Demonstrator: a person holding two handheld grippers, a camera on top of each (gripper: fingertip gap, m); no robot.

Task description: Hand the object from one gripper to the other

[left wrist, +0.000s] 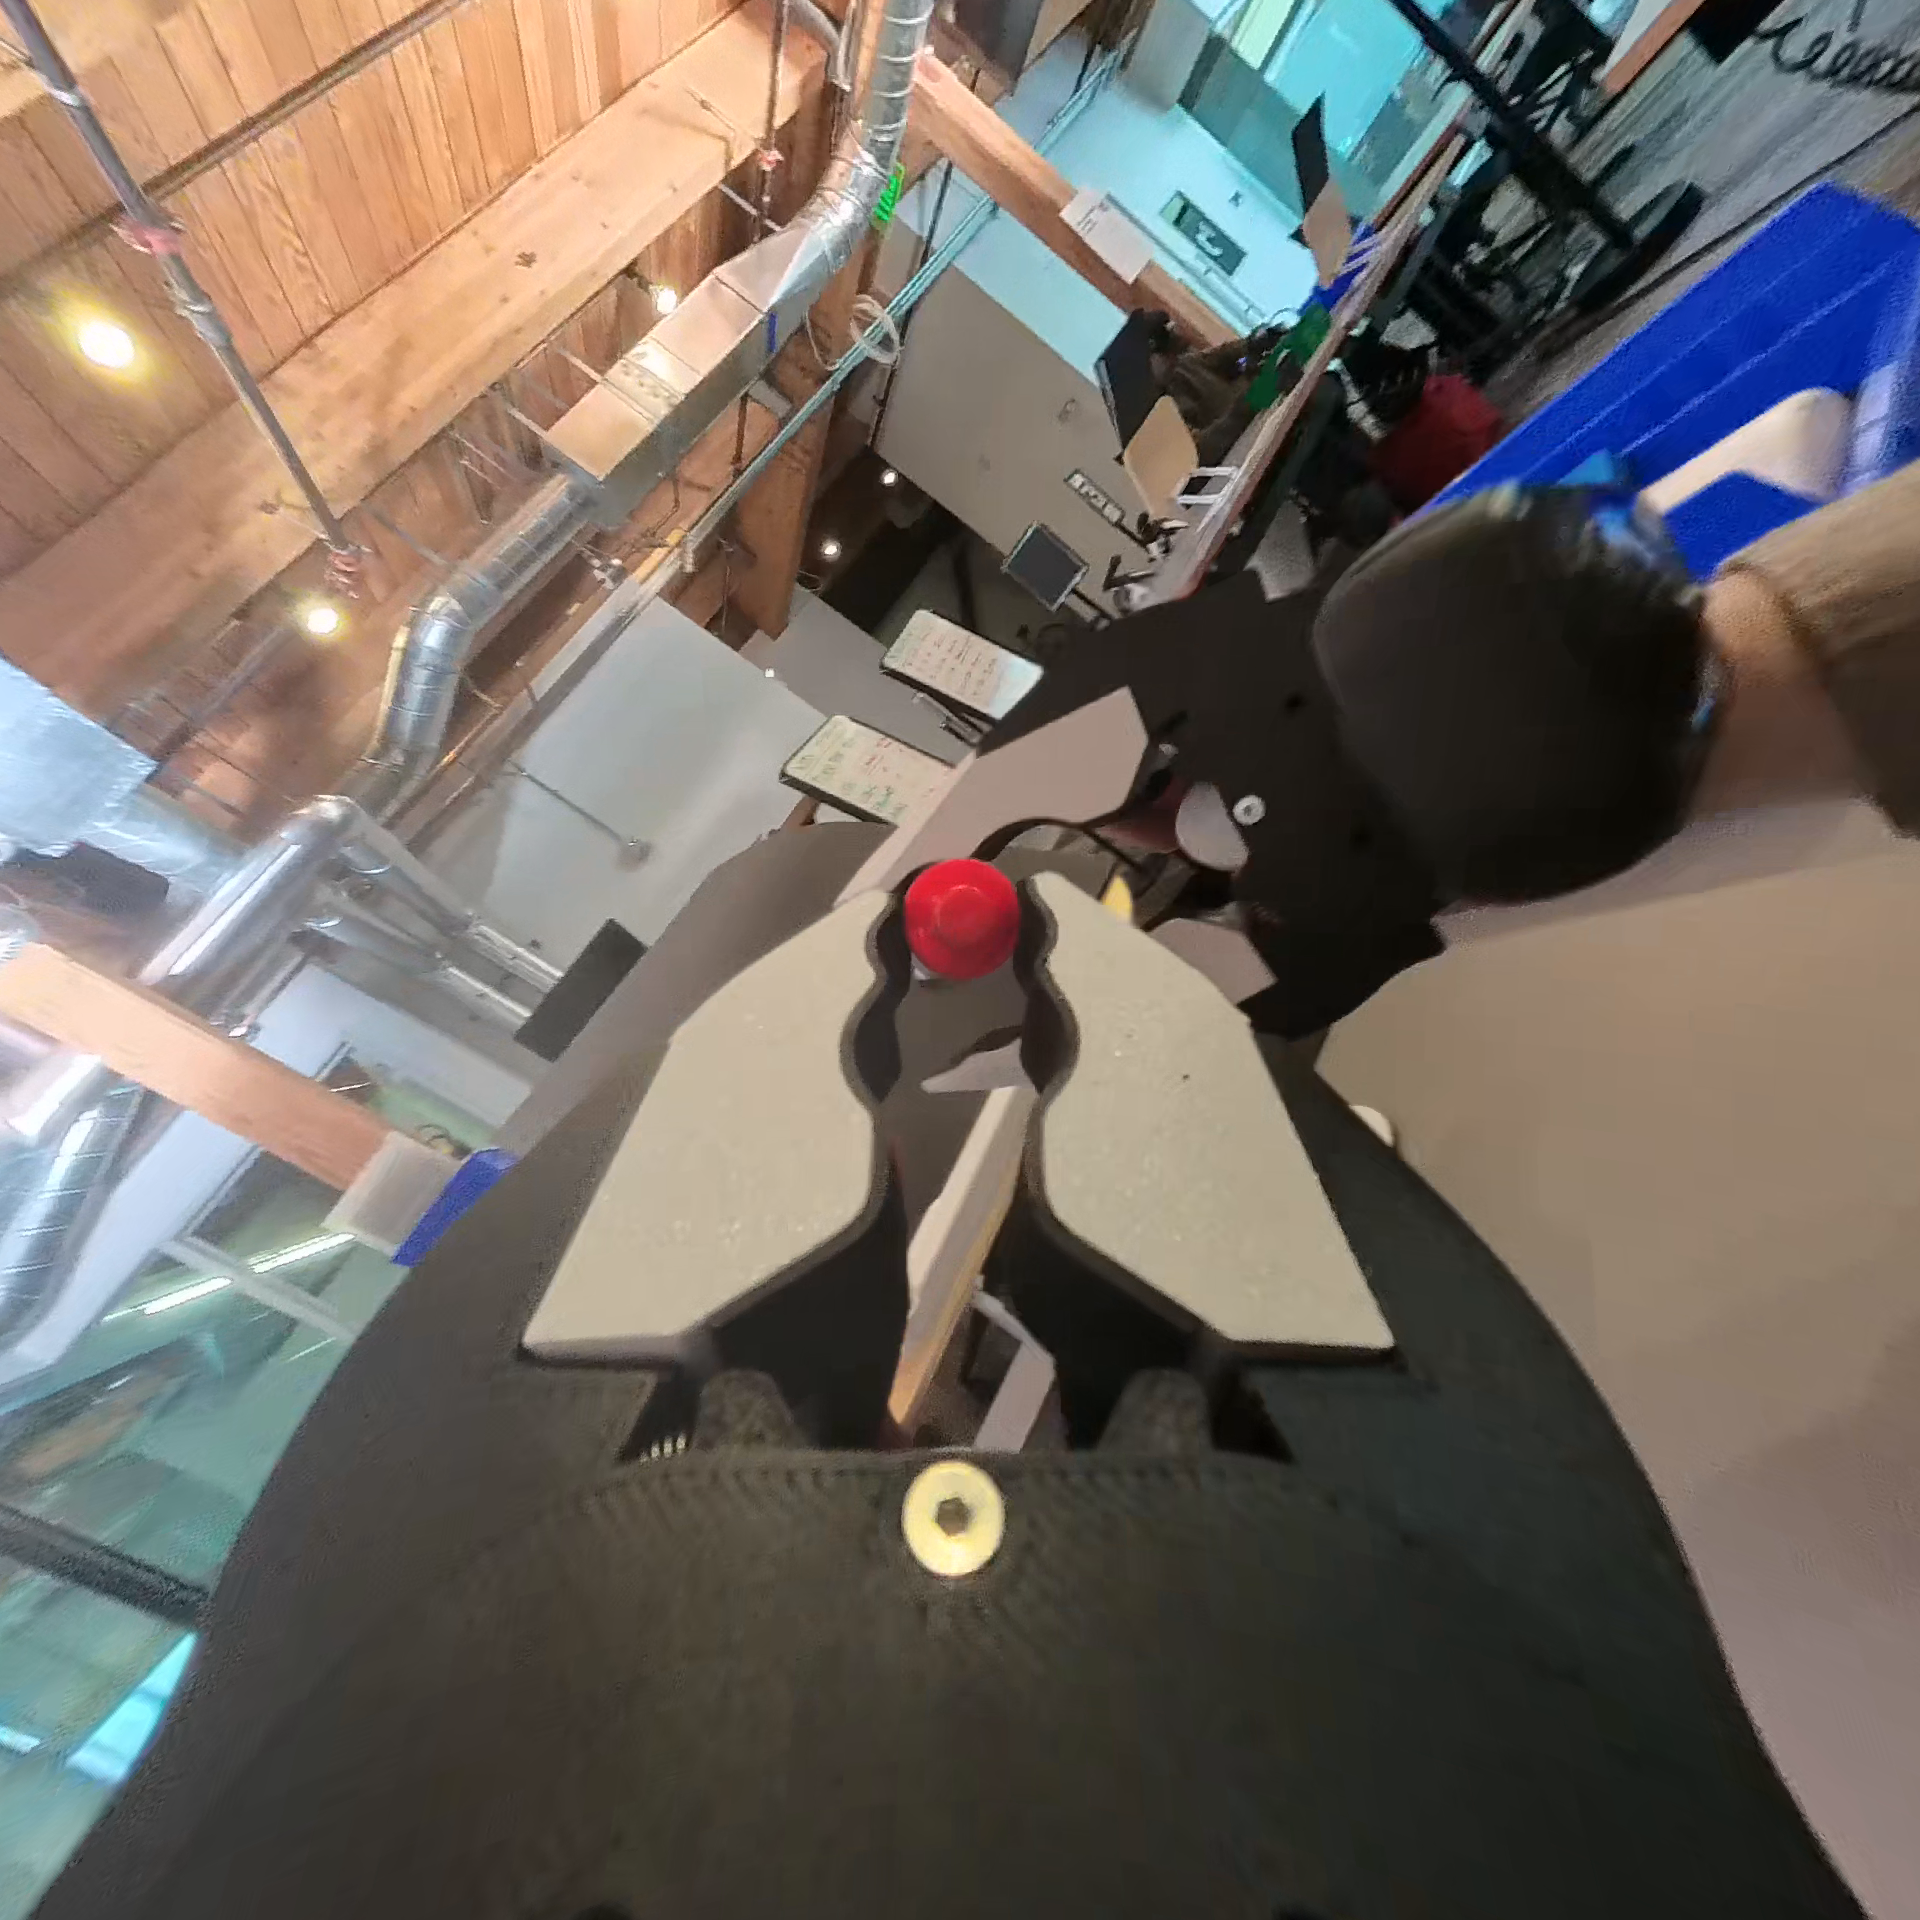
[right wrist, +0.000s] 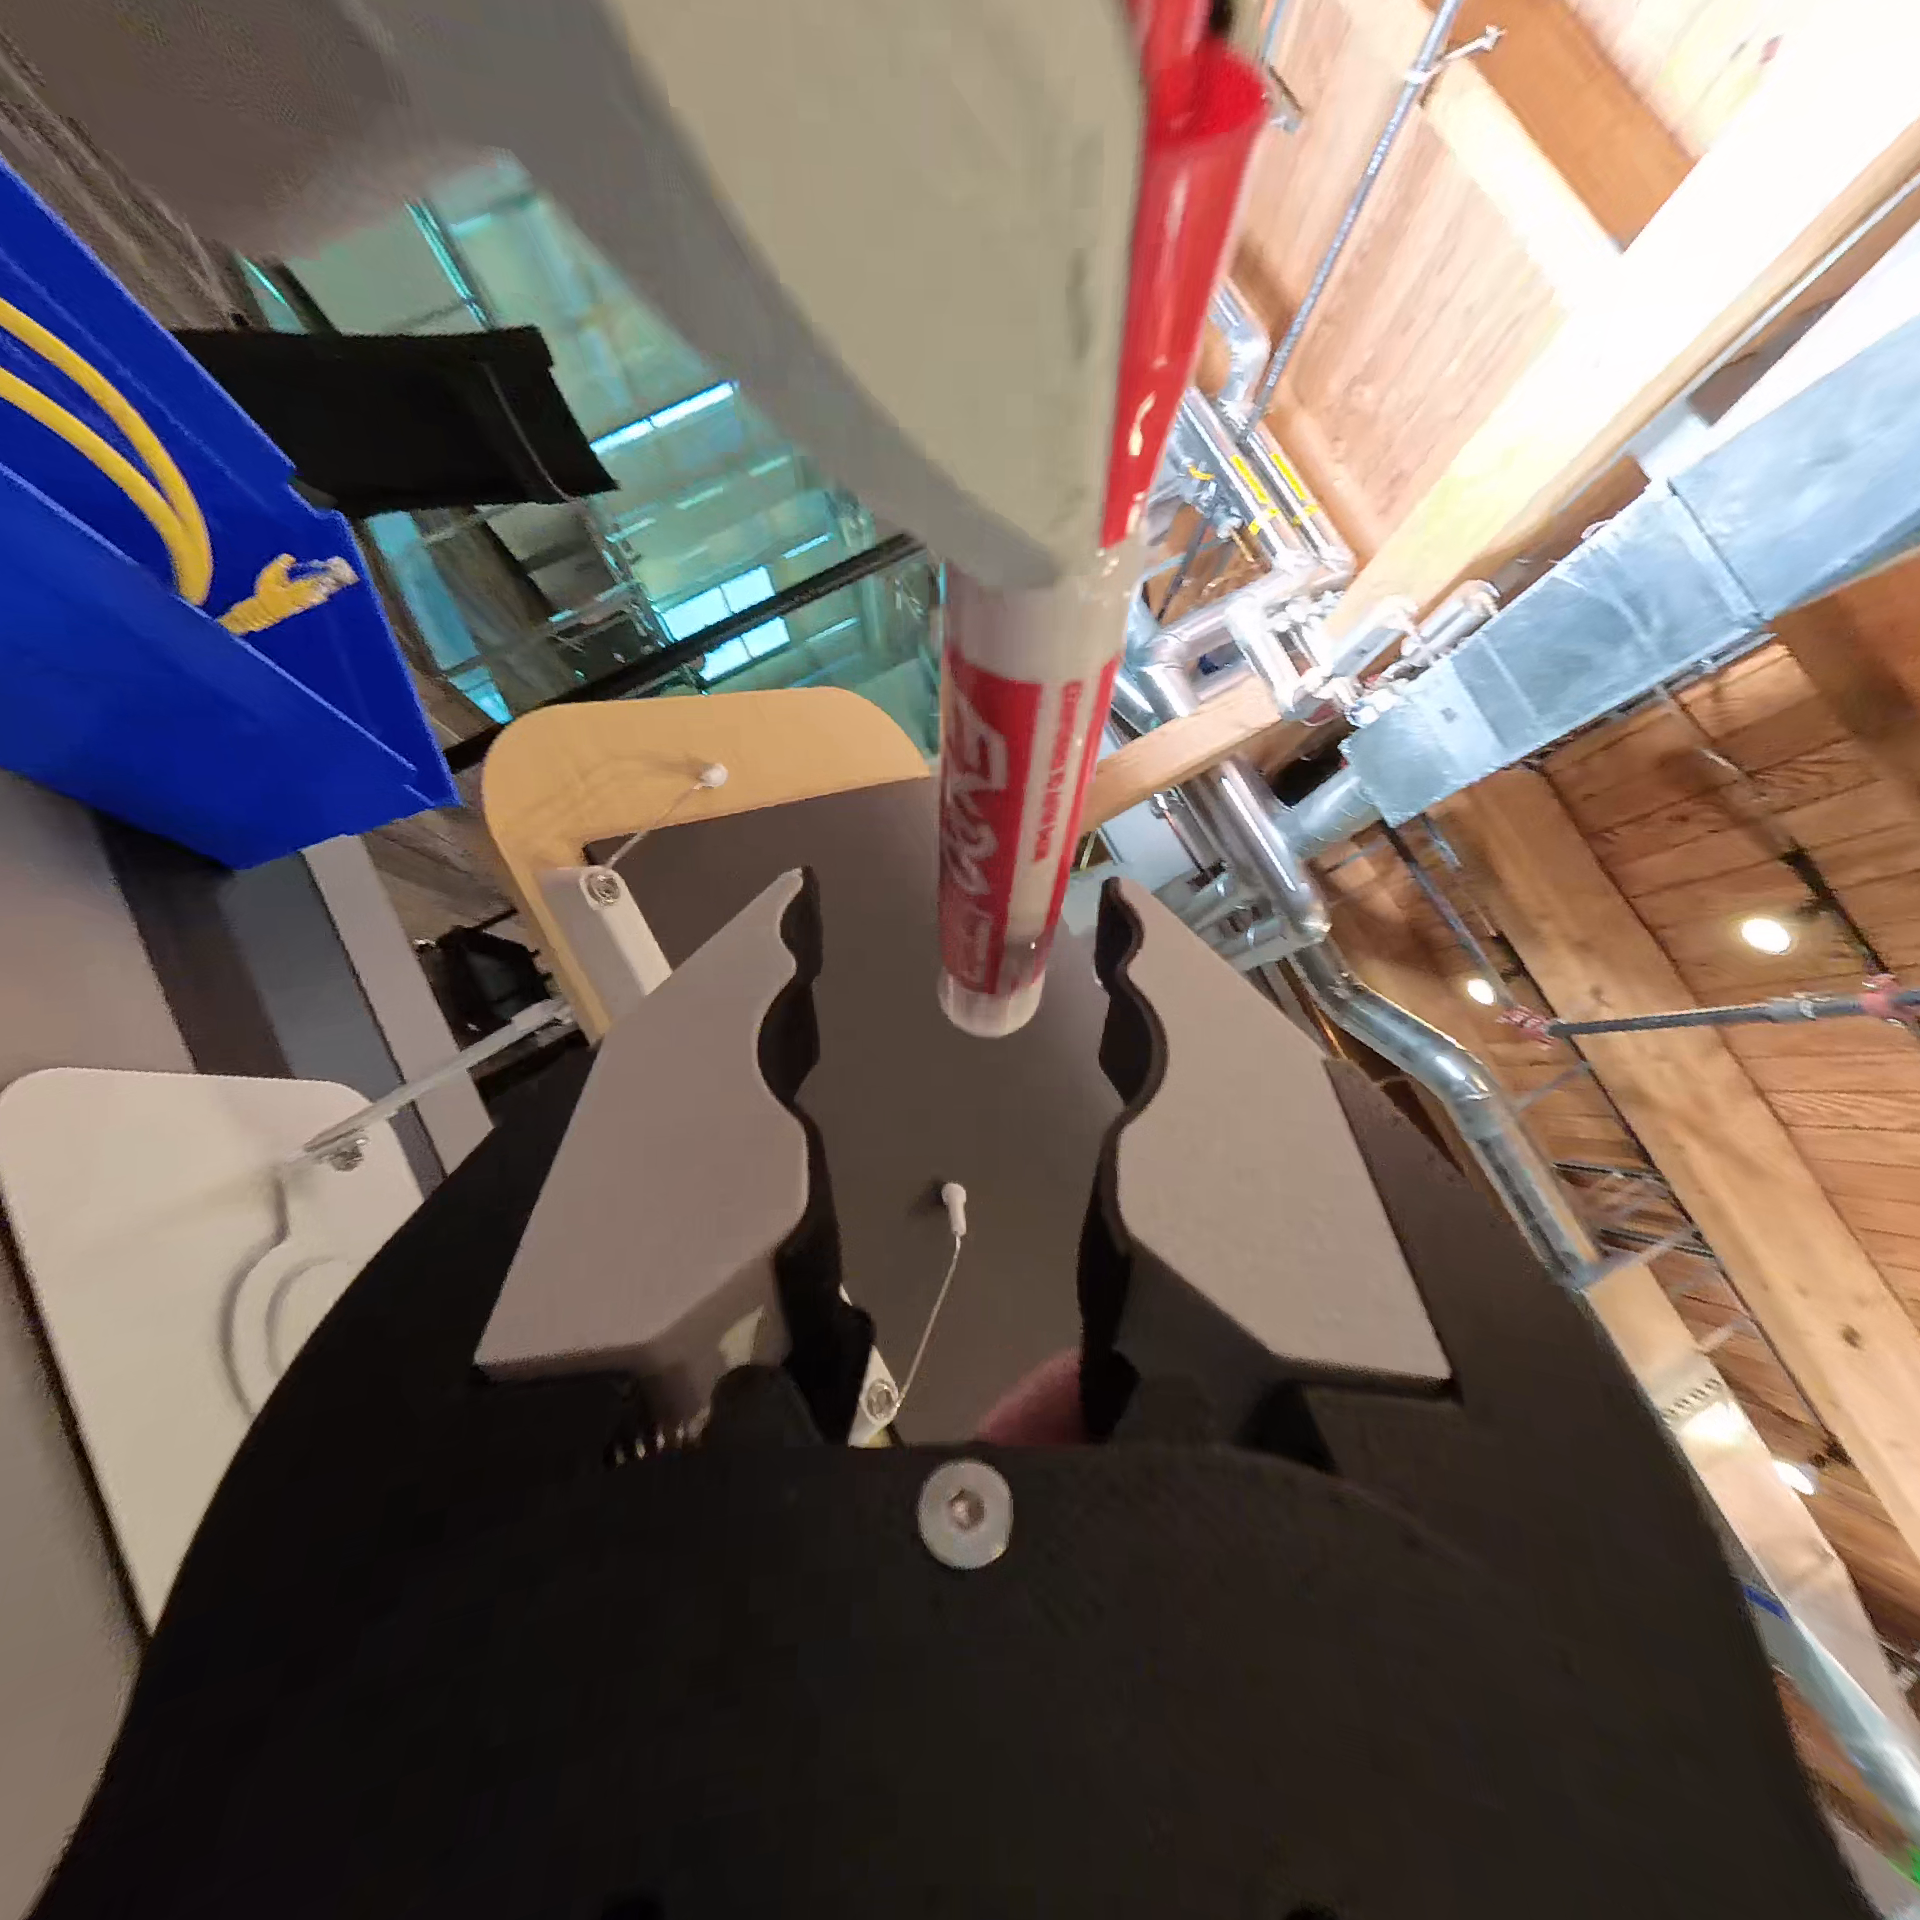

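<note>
A red marker [left wrist: 951, 925] with a red-and-white barrel [right wrist: 1003, 831] is the object. My left gripper [left wrist: 961, 904] is shut on it, and only its red cap end shows between the fingertips. In the right wrist view the left gripper's grey finger [right wrist: 883, 260] holds the marker from above, and the marker's white end hangs between my right gripper's fingertips. My right gripper [right wrist: 954, 904] is open, with its jaws on either side of the barrel and not touching it. It also shows in the left wrist view [left wrist: 1132, 821], just beyond the marker.
A blue bin [left wrist: 1766, 343] is at the right, held beyond a person's sleeve [left wrist: 1839, 644]. In the right wrist view a blue bin [right wrist: 156, 623] with a yellow cable is at the left, with a white plate [right wrist: 135, 1247] below it. Wooden ceiling and metal ducts fill the background.
</note>
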